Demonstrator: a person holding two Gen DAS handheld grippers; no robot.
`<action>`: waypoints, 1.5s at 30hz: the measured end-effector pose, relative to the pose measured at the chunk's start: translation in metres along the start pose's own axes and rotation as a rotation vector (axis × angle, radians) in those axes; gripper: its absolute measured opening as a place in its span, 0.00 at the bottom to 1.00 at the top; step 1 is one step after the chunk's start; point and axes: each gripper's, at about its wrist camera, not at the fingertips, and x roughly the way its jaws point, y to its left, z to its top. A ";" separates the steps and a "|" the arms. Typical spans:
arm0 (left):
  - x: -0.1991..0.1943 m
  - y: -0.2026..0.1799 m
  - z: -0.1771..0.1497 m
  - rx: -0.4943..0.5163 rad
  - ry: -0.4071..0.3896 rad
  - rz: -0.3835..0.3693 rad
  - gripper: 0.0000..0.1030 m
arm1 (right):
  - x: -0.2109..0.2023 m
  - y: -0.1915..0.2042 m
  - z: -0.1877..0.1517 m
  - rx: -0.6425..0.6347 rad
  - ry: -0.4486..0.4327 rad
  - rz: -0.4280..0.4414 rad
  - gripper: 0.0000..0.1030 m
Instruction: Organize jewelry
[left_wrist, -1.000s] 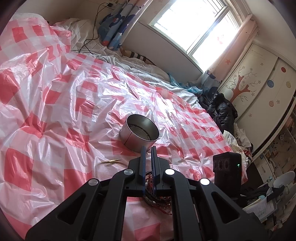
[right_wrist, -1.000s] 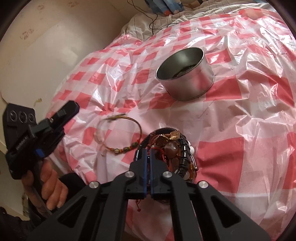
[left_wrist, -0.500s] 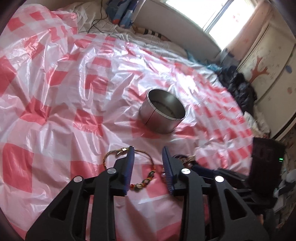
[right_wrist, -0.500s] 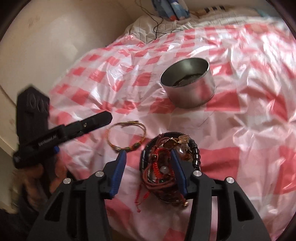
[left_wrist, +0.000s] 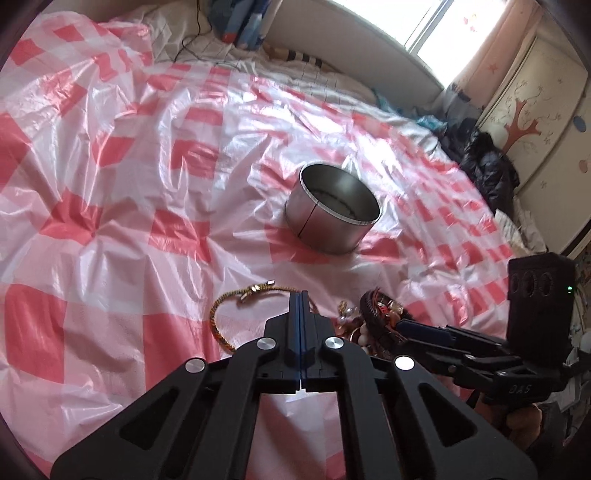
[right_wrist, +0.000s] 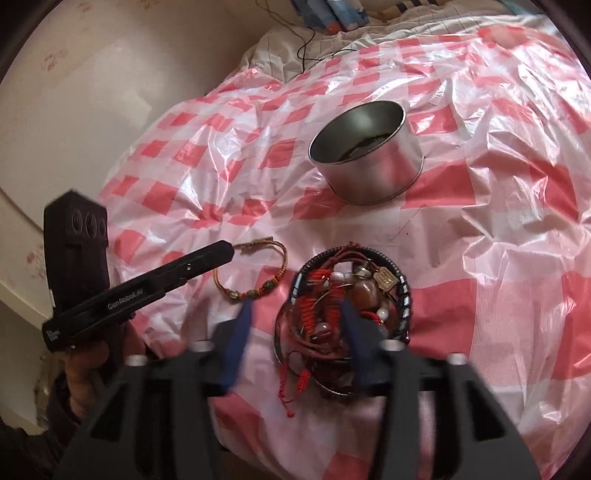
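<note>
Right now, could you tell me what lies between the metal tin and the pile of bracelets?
Only bare checkered plastic sheet separates the metal tin from the pile of bracelets, clearest in the right wrist view.

A: How does the left gripper (left_wrist: 300, 295) stand?

B: Its two blue-lined fingers (left_wrist: 294, 325) are pressed flat together, no gap between them, pointing forward and angled downward. In the right wrist view it shows side-on, gripped from below by the person's left hand (right_wrist: 88, 365), with a dark sleeve at the wrist.

A: And the right gripper (right_wrist: 295, 325)?

B: Its jaws are opening; the blue fingers (right_wrist: 240, 332) stand well apart, blurred, also tilted downward. In the left wrist view its black body reaches in from the right edge.
</note>
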 end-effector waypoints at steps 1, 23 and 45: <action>-0.002 0.001 0.001 -0.006 -0.008 -0.009 0.00 | -0.003 -0.001 0.001 0.017 -0.012 0.025 0.61; 0.025 0.000 -0.005 0.037 0.094 0.074 0.00 | -0.011 -0.029 0.013 0.154 -0.099 0.081 0.01; 0.031 0.007 -0.004 0.011 0.108 0.097 0.00 | 0.008 -0.036 0.007 0.226 -0.025 0.154 0.12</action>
